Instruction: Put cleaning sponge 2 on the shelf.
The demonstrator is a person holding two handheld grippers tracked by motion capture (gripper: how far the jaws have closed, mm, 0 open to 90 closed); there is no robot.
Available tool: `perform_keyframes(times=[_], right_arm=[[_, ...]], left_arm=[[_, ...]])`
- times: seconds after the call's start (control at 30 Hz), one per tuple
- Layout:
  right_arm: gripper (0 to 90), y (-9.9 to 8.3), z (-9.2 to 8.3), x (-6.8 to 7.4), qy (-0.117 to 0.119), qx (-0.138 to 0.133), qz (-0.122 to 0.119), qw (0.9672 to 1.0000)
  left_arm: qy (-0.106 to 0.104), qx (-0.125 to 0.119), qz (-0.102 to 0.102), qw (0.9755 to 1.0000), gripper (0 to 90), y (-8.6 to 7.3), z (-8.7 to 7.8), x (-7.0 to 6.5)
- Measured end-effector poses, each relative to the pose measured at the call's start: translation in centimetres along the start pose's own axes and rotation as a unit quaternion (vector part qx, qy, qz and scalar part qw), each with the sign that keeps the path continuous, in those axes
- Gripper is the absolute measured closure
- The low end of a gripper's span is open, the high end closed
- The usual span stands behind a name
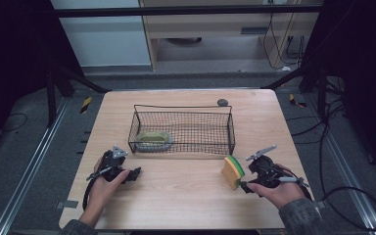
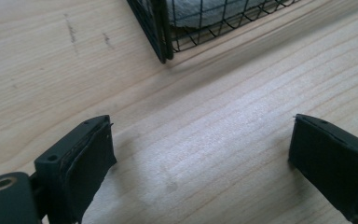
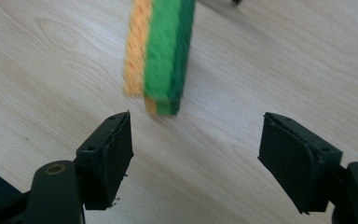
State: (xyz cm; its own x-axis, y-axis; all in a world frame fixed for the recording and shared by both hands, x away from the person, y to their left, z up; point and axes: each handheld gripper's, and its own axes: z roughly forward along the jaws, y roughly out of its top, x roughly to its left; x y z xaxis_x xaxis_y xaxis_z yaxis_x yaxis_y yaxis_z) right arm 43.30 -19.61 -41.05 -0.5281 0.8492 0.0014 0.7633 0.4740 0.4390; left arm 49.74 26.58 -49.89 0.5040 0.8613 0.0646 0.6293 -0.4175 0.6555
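Wire basket (image 1: 183, 128) sits mid-table, black mesh, long side facing the person. Inside it, at its left end, 1 pale green-grey pad or cloth (image 1: 153, 140) lying flat; rest of the basket floor is bare mesh. In the left gripper view the basket's near corner (image 2: 163, 32) stands well ahead of the jaws, slightly left of the gap, with something white (image 2: 200, 11) behind the mesh.

Left gripper (image 1: 133, 175) low at the table, jaws wide apart, nothing between them, bare wood (image 2: 205, 140) in the gap and ahead up to the basket corner.

Right gripper (image 1: 245, 186): jaws spread fairly wide, gripping nothing. Sponge (image 3: 161, 56), yellow and green layers, stands on edge just ahead of the jaws, closer to the left jaw, not touching either pad. In the high view the sponge (image 1: 233, 171) is right off the jaw tips, near the basket's front right corner but apart from it.

Small dark round object (image 1: 222, 102) behind the basket near the far table edge. Open tabletop (image 1: 181, 196) between the 2 grippers and along the near edge.
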Motion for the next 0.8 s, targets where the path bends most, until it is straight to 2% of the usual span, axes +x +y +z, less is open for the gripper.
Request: perform_keyframes(times=[0.17, 0.23, 0.43, 0.47, 0.57, 0.6, 0.63, 0.73, 0.8], right_arm=[[26.6, 1.9, -0.5, 0.6, -0.001, -0.004, -0.011, 0.9999], [27.1, 2.5, -0.3, 0.7, 0.002, -0.001, -0.012, 0.9999], [31.6, 4.0, 1.0, 0.9, 0.014, 0.005, -0.008, 0.9999], [36.2, 4.4, 1.5, 0.9, 0.016, 0.009, -0.008, 0.9998], [40.2, 4.7, 1.8, 0.9, 0.021, 0.012, -0.004, 0.9997], [47.1, 4.9, 2.1, 0.9, 0.022, 0.014, -0.005, 0.9996], [47.1, 4.9, 2.1, 0.9, 0.022, 0.014, -0.005, 0.9996], [64.0, 4.9, 2.2, 0.6, 0.027, 0.014, -0.005, 0.9995], [64.5, 4.9, 1.9, 0.5, 0.025, 0.009, -0.008, 0.9996]], left_arm=[[-0.006, -0.003, -0.006, 1.0, 3.8, -0.1, 0.2, 0.1], [-0.012, -0.005, -0.014, 0.9998, 3.1, -0.2, 0.3, 0.3], [-0.014, -0.008, -0.014, 0.9998, 0.6, -0.3, 0.4, 0.4], [-0.014, -0.009, -0.014, 0.9998, 0.1, -0.3, 0.4, 0.5], [-0.015, -0.009, -0.013, 0.9998, 0.0, -0.3, 0.5, 0.5], [-0.015, -0.009, -0.013, 0.9998, 0.0, -0.3, 0.5, 0.5], [-0.015, -0.01, -0.013, 0.9998, 0.0, -0.3, 0.5, 0.5], [-0.016, -0.01, -0.012, 0.9997, 0.0, -0.3, 0.5, 0.5], [-0.017, -0.011, -0.012, 0.9997, 0.0, -0.3, 0.5, 0.5]])
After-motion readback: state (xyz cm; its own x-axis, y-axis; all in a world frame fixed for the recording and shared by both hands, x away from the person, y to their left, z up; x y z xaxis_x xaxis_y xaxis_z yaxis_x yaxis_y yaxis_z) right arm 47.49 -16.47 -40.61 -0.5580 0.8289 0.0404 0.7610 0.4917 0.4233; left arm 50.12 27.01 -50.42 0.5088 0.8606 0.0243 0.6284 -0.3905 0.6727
